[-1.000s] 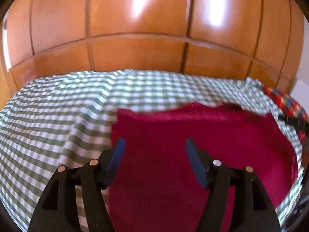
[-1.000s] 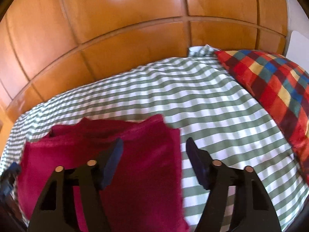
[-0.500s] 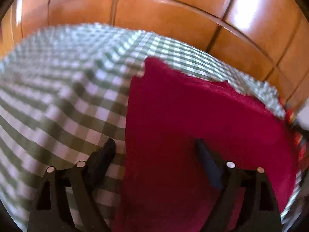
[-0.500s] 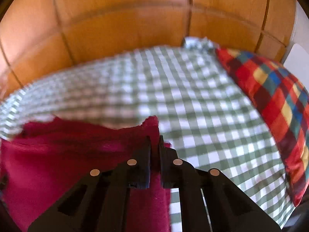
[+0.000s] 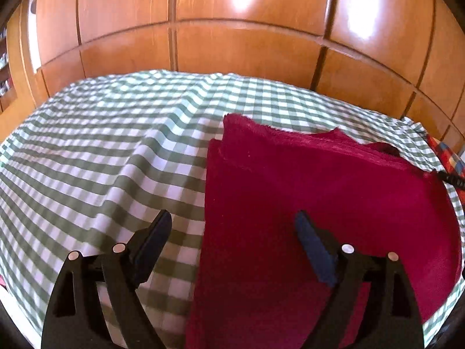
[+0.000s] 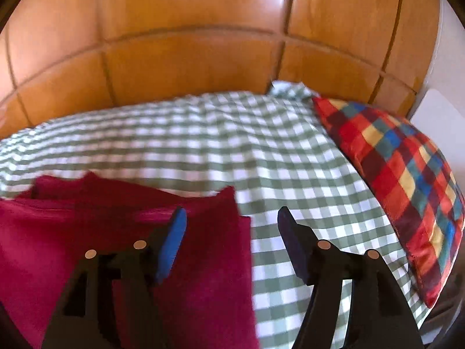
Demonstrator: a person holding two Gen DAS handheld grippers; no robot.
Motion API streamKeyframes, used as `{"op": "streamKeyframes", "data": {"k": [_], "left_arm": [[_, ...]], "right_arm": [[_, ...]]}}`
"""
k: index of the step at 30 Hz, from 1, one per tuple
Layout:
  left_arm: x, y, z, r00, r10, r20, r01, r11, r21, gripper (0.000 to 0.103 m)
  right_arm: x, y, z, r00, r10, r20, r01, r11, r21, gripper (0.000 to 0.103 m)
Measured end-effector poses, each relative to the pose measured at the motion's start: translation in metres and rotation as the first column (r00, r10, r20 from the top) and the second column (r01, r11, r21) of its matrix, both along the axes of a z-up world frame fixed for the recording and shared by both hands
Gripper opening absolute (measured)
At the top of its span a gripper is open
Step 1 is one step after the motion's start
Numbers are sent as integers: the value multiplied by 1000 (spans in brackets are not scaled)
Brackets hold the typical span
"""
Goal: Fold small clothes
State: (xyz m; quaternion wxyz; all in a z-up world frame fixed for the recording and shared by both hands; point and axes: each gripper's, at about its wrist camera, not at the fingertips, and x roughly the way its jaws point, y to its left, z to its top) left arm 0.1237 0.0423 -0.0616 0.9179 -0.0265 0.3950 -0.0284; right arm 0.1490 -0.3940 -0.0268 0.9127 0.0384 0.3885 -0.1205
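Note:
A dark red fleece garment (image 5: 319, 203) lies folded in layers on the green-and-white checked bed sheet (image 5: 101, 151). My left gripper (image 5: 232, 221) is open and empty, its jaws straddling the garment's left edge just above it. In the right wrist view the same garment (image 6: 101, 232) lies at the lower left. My right gripper (image 6: 229, 218) is open and empty over the garment's right edge, one blue pad (image 6: 174, 238) above the fleece and the other above the sheet (image 6: 232, 145).
A glossy wooden panelled wall (image 5: 232, 43) runs along the far side of the bed. A multicoloured plaid pillow (image 6: 401, 180) lies at the right end of the bed, and its corner shows in the left wrist view (image 5: 447, 157).
My right gripper was shut on the garment's right corner half a second ago and has now opened and let it go. My left gripper stayed open and swung back toward level.

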Motion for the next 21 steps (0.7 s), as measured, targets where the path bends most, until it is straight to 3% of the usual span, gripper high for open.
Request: {"op": "streamKeyframes", "data": {"k": [2, 9, 13, 21], "left_arm": [[-10, 3, 8, 999, 1, 34, -1, 1000, 13, 86], [-36, 17, 28, 996, 8, 88, -7, 1000, -4, 86], [-49, 26, 31, 996, 17, 87, -16, 1000, -15, 83], [-64, 38, 19, 999, 2, 46, -1, 1000, -20, 63]], "right_arm": [[-13, 21, 5, 999, 50, 22, -51, 998, 30, 73], [-37, 99, -12, 975, 222, -11, -219, 969, 118, 73], [-49, 123, -25, 967, 255, -31, -249, 960, 131, 79], [-64, 126, -40, 971, 240, -14, -236, 962, 140, 86]]}}
